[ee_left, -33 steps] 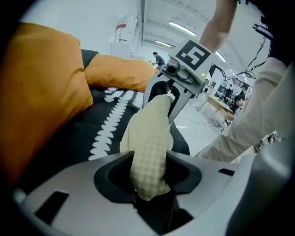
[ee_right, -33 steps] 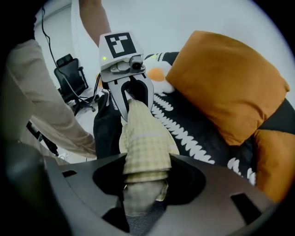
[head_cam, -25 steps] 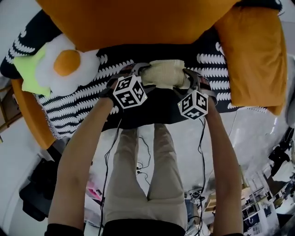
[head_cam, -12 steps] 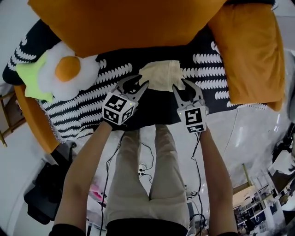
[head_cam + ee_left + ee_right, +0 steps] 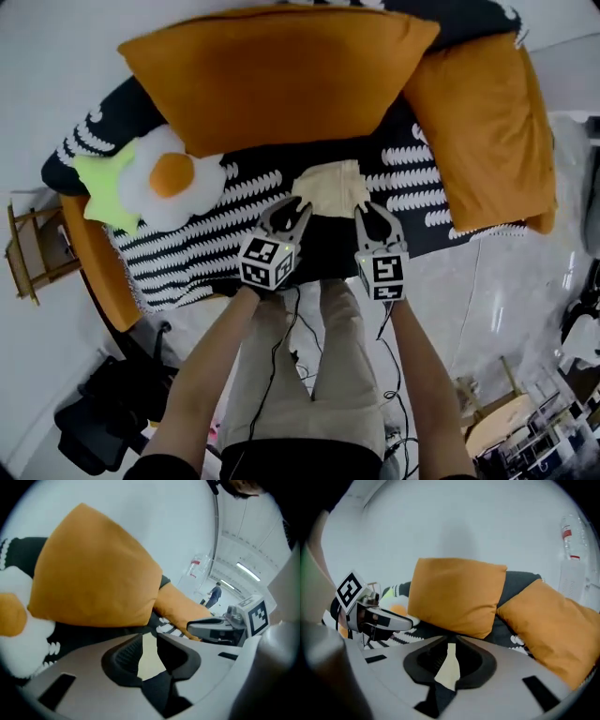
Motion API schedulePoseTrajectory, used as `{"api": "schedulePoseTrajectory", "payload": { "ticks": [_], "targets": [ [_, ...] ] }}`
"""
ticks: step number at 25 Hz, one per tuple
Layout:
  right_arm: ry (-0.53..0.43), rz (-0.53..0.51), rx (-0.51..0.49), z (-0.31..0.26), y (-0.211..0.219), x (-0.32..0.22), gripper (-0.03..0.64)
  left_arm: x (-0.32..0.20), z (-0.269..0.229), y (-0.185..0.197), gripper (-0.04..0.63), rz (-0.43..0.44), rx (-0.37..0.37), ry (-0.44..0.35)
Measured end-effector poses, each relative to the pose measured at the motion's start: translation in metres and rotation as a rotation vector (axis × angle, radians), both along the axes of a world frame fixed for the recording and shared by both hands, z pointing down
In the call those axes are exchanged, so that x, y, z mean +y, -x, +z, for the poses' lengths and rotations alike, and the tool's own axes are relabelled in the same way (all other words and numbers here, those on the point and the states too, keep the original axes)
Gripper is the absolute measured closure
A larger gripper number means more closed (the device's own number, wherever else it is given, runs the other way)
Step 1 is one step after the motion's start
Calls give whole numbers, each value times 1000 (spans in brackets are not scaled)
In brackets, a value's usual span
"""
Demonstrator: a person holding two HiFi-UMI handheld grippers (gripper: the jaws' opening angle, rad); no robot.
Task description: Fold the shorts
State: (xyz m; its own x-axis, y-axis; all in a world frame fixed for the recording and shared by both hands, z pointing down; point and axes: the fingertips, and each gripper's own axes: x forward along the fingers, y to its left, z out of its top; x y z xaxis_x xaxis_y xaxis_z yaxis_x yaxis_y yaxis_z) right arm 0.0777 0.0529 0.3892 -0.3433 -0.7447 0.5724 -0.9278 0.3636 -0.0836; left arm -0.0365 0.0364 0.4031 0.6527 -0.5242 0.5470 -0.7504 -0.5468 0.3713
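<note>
- Head view: the shorts lie as a small, compact cream packet on the black-and-white patterned cover of the sofa, just below the large orange cushion and left of the second orange cushion.
- Progress, as a judgement: the garment already looks folded down to a squarish bundle with no legs spread out. The folding proper appears done or very nearly so. At most a last tuck or straightening would be left. The neatness of the edges and the number of layers cannot be made out at this size.
- The fried-egg plush sits well apart to the left and plays no part.
- Left claw: released and carrying nothing. Its jaws are closing, with a narrow gap between the pads. In the left gripper view only the distant cream cloth shows through that gap, and nothing is pinched.
- Right claw: likewise released and empty. Its jaws are closing, and the tips are almost together in the right gripper view. The cloth is seen beyond them, not between them.
- Pose: both claws are held side by side on the near side of the shorts, clear of the cloth, one towards each near corner. They point forward and somewhat downward at the bundle, marker cubes towards the person.
- Both forearms reach straight out from the body, roughly parallel, above the person's beige trouser legs.
</note>
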Motion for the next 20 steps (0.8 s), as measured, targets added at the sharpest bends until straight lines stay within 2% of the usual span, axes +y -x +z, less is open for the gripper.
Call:
{"api": "schedulePoseTrajectory", "payload": {
  "ticks": [2, 4, 7, 10, 12, 14, 15, 17, 20],
  "targets": [
    [-12, 50, -36, -71, 5, 34, 555, 32, -79, 18, 491, 0, 21, -17],
    [-63, 74, -34, -148, 17, 59, 555, 58, -158, 37, 491, 18, 18, -58],
    [-172, 141, -26, -268, 42, 89, 557, 96, -277, 65, 501, 85, -6, -181],
    [-305, 186, -16, -383, 71, 128, 560, 142, -374, 94, 503, 122, 22, -272],
    [-393, 181, 53, -448, 89, 156, 565, 169, -417, 107, 525, 199, 23, -319],
    [-427, 177, 118, -502, 108, 179, 572, 182, -456, 121, 538, 311, -3, -388],
    [-442, 181, 131, -527, 115, 189, 575, 186, -479, 127, 546, 340, 0, -418],
    [-503, 208, 132, -578, 124, 208, 598, 196, -529, 140, 558, 336, 37, -468],
    [-595, 250, 107, -637, 128, 239, 600, 214, -596, 155, 571, 257, 104, -567]
  ]
}}
